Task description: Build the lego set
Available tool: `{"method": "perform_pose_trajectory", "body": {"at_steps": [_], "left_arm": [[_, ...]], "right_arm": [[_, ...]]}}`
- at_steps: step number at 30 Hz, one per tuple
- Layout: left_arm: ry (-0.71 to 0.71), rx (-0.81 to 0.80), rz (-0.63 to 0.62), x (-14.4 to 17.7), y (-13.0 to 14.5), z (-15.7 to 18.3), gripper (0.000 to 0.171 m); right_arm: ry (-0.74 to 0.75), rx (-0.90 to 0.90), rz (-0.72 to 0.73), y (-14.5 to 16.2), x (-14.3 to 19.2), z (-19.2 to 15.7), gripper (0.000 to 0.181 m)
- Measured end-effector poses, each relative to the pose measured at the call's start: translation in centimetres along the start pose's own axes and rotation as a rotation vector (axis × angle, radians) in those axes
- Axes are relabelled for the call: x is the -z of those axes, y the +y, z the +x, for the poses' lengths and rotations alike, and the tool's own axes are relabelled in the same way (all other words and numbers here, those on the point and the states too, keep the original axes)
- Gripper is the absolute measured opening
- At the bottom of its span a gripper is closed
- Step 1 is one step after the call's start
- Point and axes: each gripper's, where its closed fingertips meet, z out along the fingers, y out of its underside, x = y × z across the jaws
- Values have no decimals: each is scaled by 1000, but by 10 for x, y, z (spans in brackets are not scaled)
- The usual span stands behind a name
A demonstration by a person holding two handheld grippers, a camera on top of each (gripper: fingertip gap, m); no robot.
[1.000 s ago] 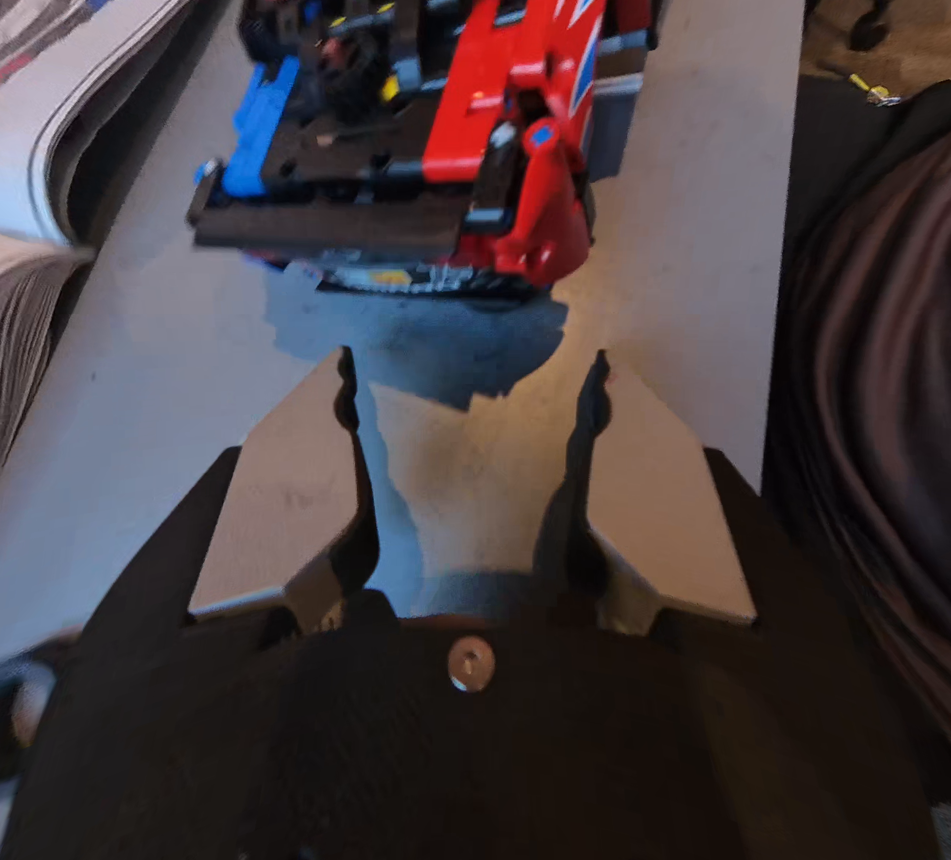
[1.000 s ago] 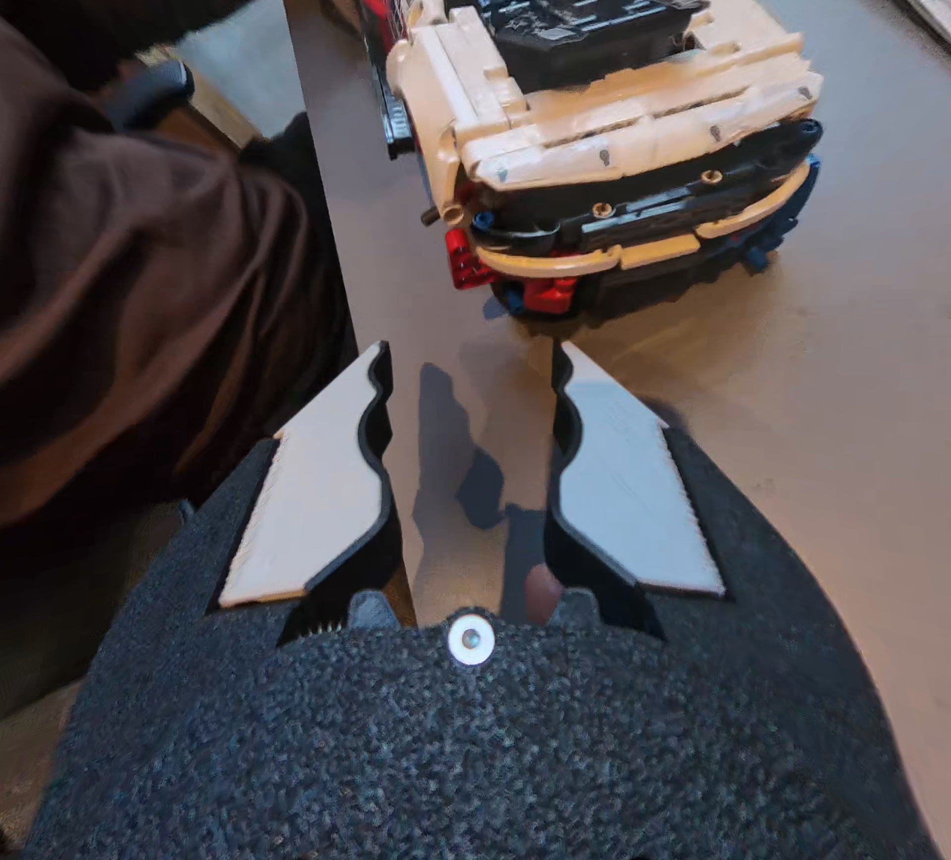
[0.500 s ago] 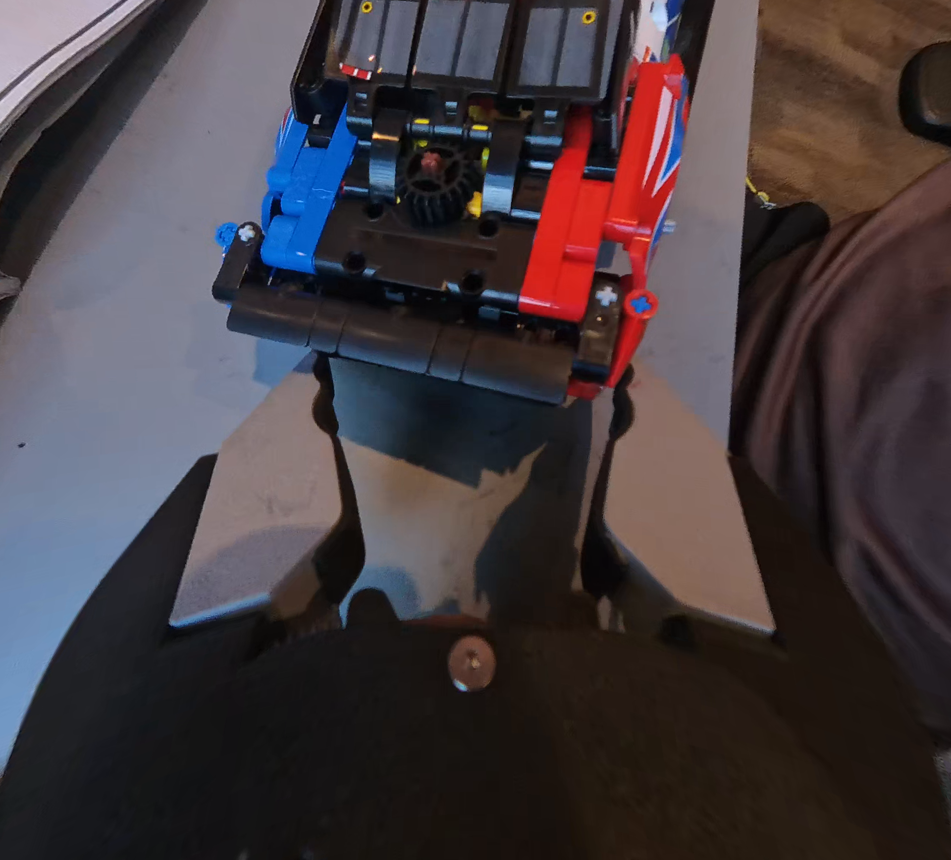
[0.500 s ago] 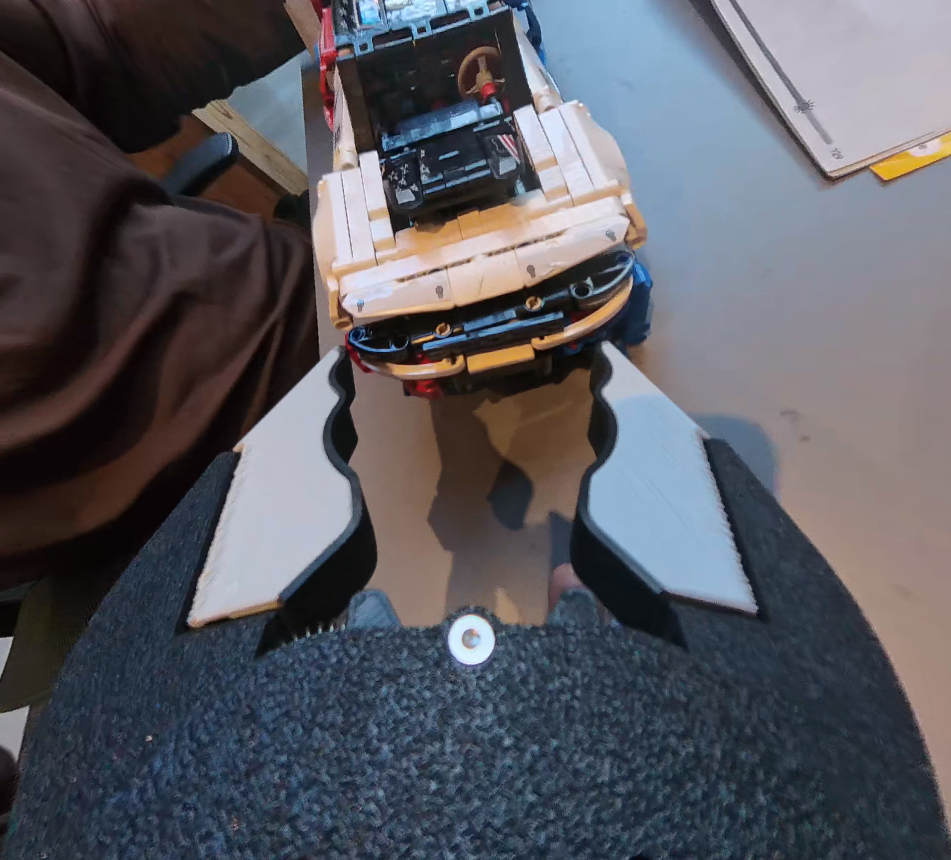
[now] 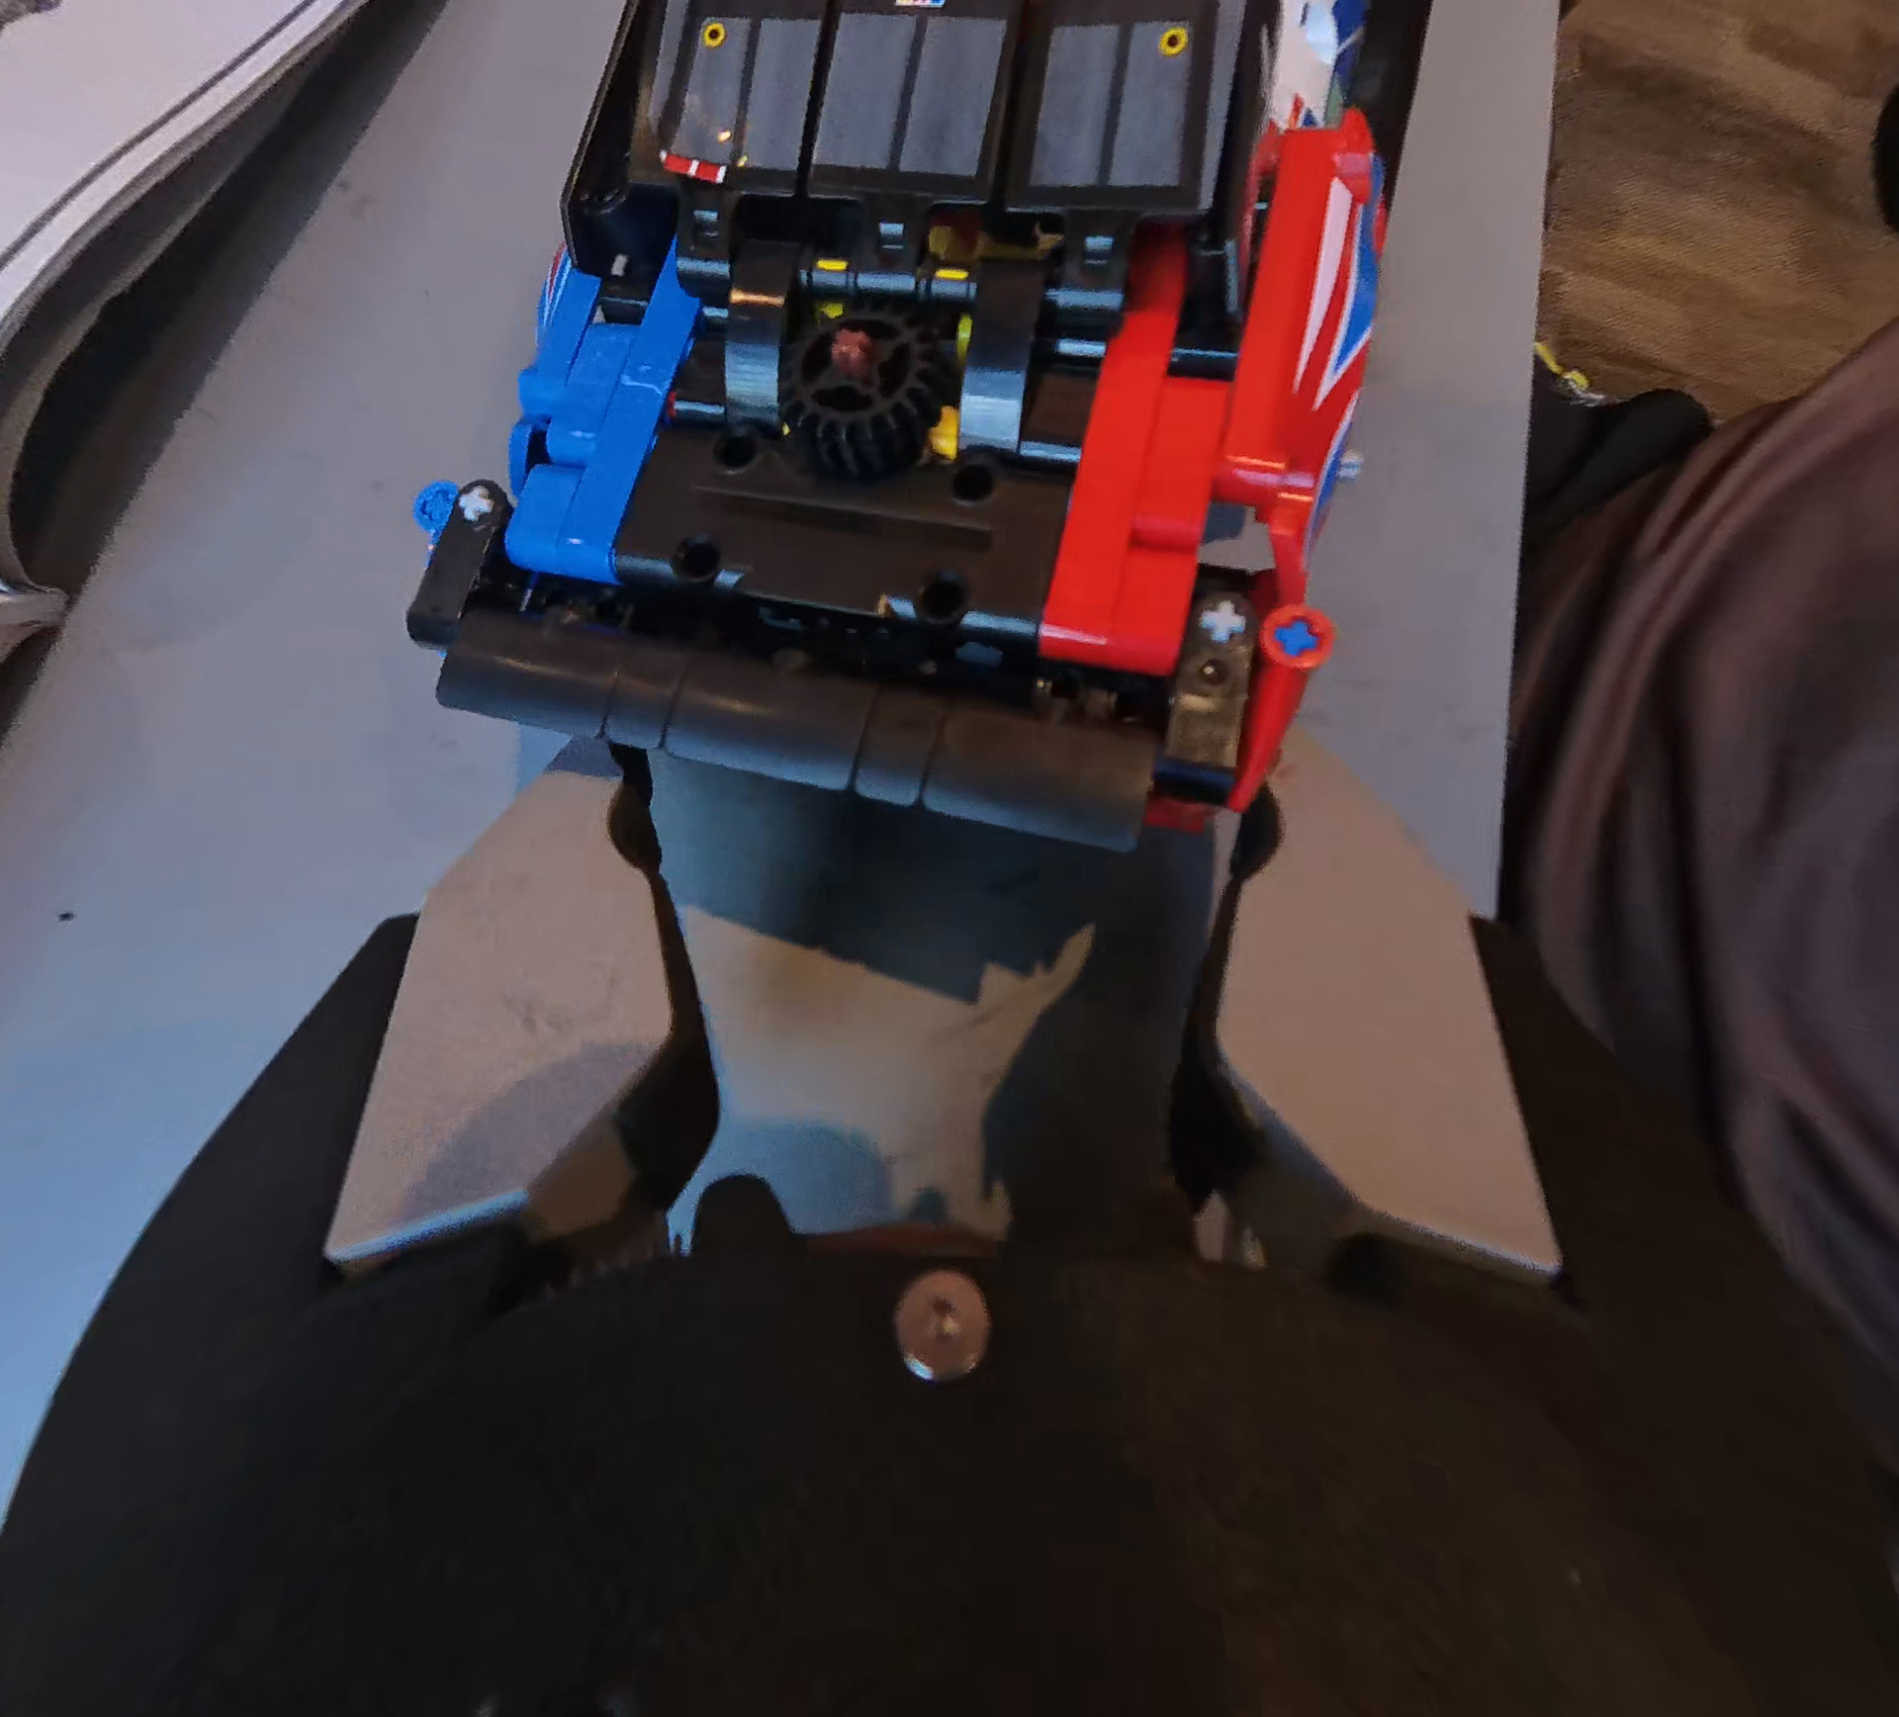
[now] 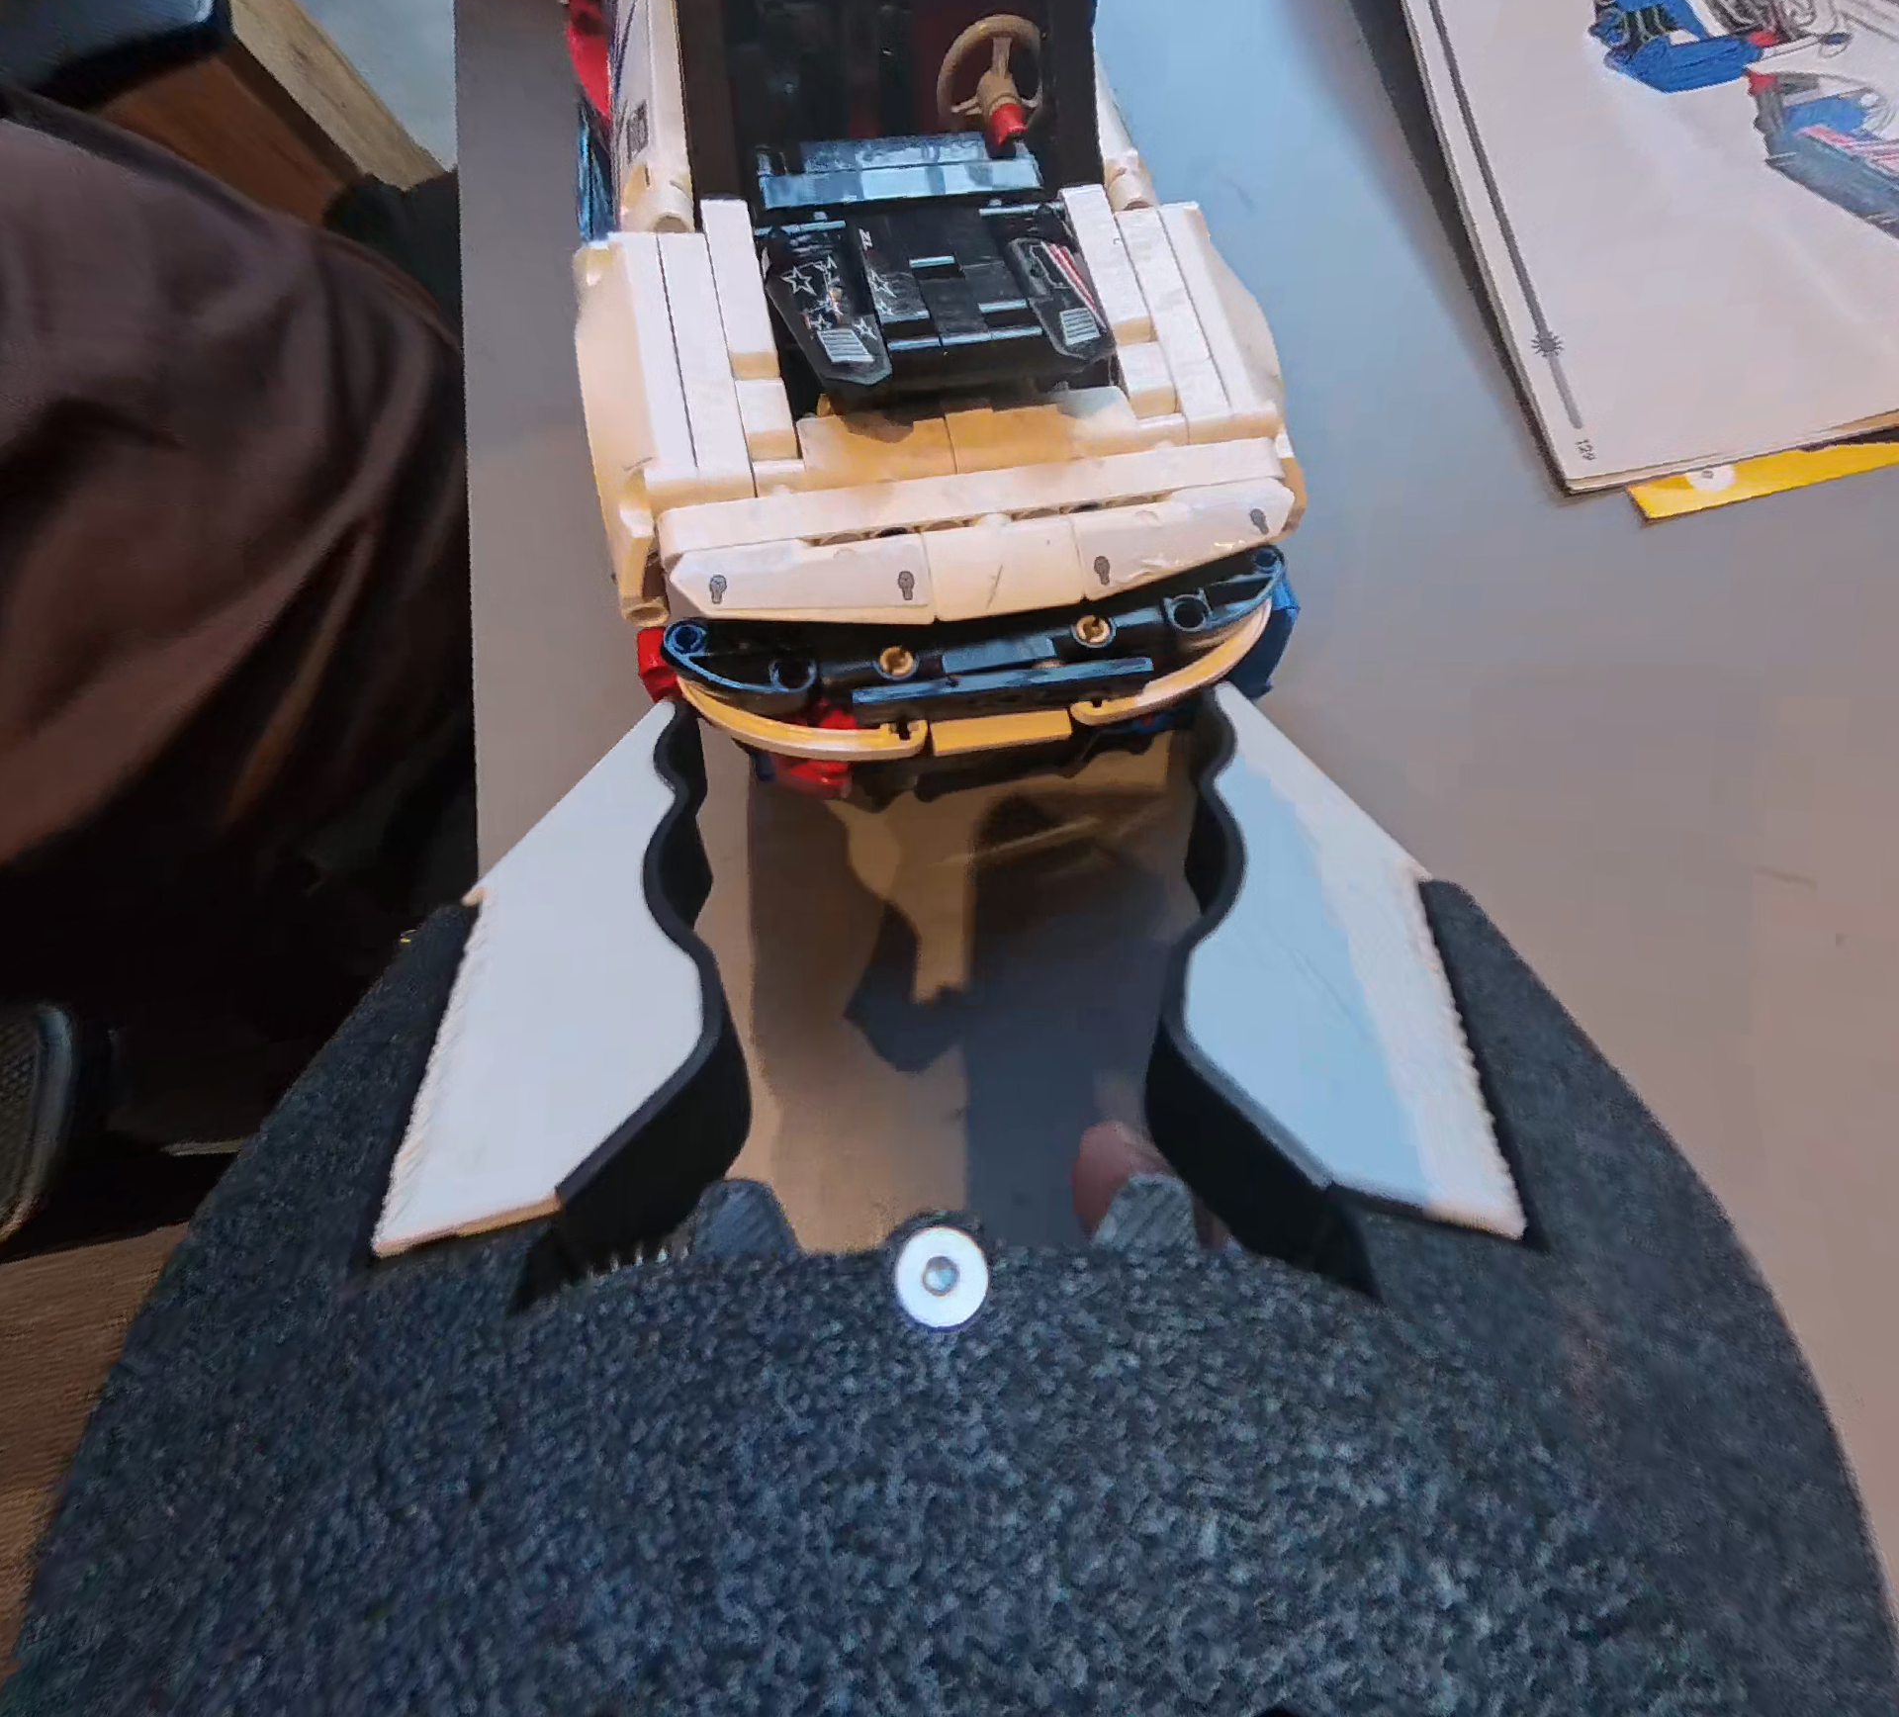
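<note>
**Toy car almost built, both grippers wide open**

Between the tips of the left gripper (image 5: 940,830) sits the back end of the big plastic brick race car (image 5: 925,332), black in the middle with blue blocks on one side and red blocks on the other. The jaws are spread wide and hold nothing. A black toothed gear wheel (image 5: 861,414) shows in an open gap just ahead of them.

The right gripper (image 6: 945,722) faces the car's white front end (image 6: 956,527). Its jaws are also wide apart and empty, with the tips just beside the bumper corners.

The car rests on the smooth grey table (image 6: 1490,794). An open paper instruction book (image 6: 1665,157) lies off to the far right of the right jaws.

Most of the car looks done. The open gap at the back and the bare front opening may need more pieces.
</note>
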Motion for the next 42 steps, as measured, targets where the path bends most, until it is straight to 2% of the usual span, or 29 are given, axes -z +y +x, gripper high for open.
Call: {"method": "perform_pose_trajectory", "body": {"at_steps": [14,19,26,31,35,40,42], "left_arm": [[-96,-98,70,12,-10,11,111],[-106,-118,40,3,1,12,111],[-157,-166,62,2,0,12,111],[-148,-172,56,-3,-4,13,110],[-128,-149,99,-3,-6,12,110],[-136,-151,115,3,-4,12,101],[-132,-139,120,5,-4,11,98]], "right_arm": [[112,87,5,-7,9,-24,95],[136,91,6,2,2,-27,96],[195,121,58,1,6,-30,93],[194,112,57,5,10,-31,93],[191,94,81,7,9,-31,93],[185,77,119,13,24,-27,84],[166,66,93,21,24,-23,82]]}}
